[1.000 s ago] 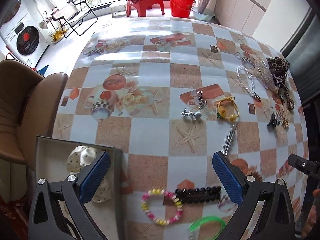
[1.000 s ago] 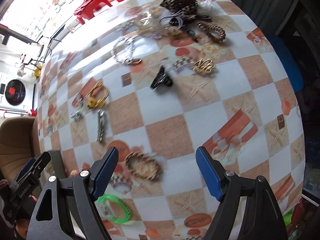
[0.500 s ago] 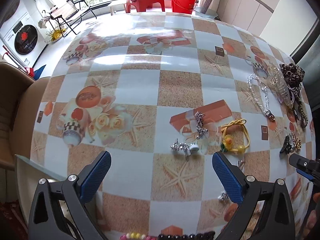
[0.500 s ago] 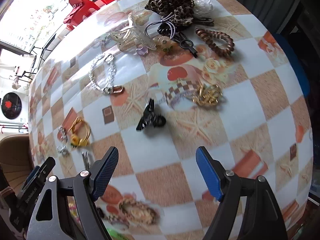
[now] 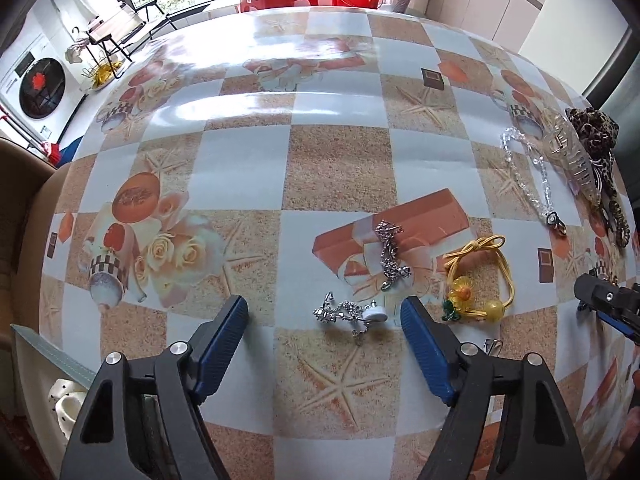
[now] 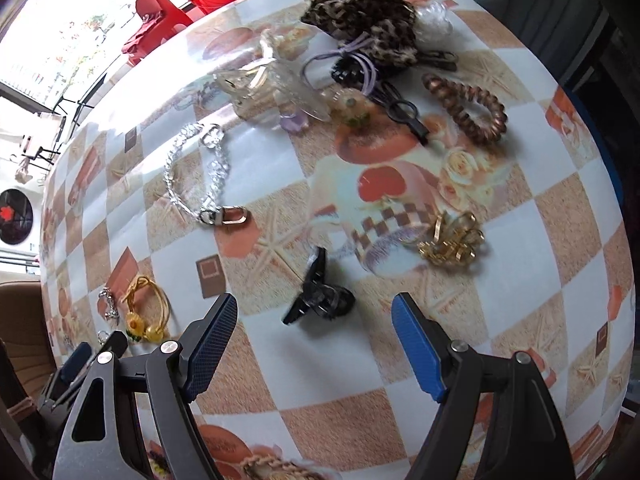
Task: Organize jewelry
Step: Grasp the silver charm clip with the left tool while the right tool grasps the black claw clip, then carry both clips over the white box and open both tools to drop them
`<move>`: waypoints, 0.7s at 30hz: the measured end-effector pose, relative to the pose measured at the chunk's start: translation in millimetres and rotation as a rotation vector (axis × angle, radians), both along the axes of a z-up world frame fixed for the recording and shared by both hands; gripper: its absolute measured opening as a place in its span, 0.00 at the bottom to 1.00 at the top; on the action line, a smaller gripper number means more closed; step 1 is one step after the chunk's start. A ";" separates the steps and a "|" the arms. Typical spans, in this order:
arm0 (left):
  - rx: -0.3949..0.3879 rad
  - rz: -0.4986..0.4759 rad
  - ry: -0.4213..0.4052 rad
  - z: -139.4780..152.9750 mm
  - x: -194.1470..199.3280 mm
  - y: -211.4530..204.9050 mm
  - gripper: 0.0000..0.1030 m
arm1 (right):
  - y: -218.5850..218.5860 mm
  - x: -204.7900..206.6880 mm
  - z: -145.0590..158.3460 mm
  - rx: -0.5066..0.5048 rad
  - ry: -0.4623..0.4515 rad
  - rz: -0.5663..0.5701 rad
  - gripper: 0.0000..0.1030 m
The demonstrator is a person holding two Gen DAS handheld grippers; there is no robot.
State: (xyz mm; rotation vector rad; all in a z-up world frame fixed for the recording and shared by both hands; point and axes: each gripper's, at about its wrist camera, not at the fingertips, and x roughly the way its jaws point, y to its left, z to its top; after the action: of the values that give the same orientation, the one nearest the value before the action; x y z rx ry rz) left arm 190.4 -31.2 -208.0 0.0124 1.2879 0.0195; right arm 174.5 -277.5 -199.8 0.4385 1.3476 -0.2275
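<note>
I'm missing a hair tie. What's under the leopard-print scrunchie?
Purple elastic loops and a black clip stick out from under the leopard-print scrunchie; anything deeper is covered.

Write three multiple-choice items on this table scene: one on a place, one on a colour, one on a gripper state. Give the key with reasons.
1. What lies between the right gripper's fingers?
A. black claw clip
B. green bangle
C. red bucket

2. What colour is the flower hair tie?
A. blue
B. yellow
C. white

3. How is the left gripper?
A. shut on a chain
B. open
C. gripping a box

Key: 1 A, the clip sits between the pads, untouched. 2 B, cord, flower and bead are yellow. 3 B, its pads stand apart around the silver earrings; the jaws have just been closing.
</note>
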 end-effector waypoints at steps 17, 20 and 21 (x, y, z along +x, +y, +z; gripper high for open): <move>-0.062 -0.039 -0.027 16.8 -12.0 -9.5 0.38 | 12.7 -3.8 3.0 -0.134 0.008 0.030 0.24; -0.074 -0.047 -0.039 25.0 -15.8 -5.5 0.38 | 4.5 -12.1 8.7 -0.106 -0.013 0.033 0.24; -0.080 -0.049 -0.043 28.6 -17.3 -5.0 0.38 | 4.1 -14.2 12.0 -0.090 -0.020 0.034 0.24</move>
State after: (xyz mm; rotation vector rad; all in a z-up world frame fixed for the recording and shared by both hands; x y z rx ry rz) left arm 173.0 -36.1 -179.3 -0.0249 1.2447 -0.0728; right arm 160.3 -273.4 -187.8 0.3406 1.3188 -0.2539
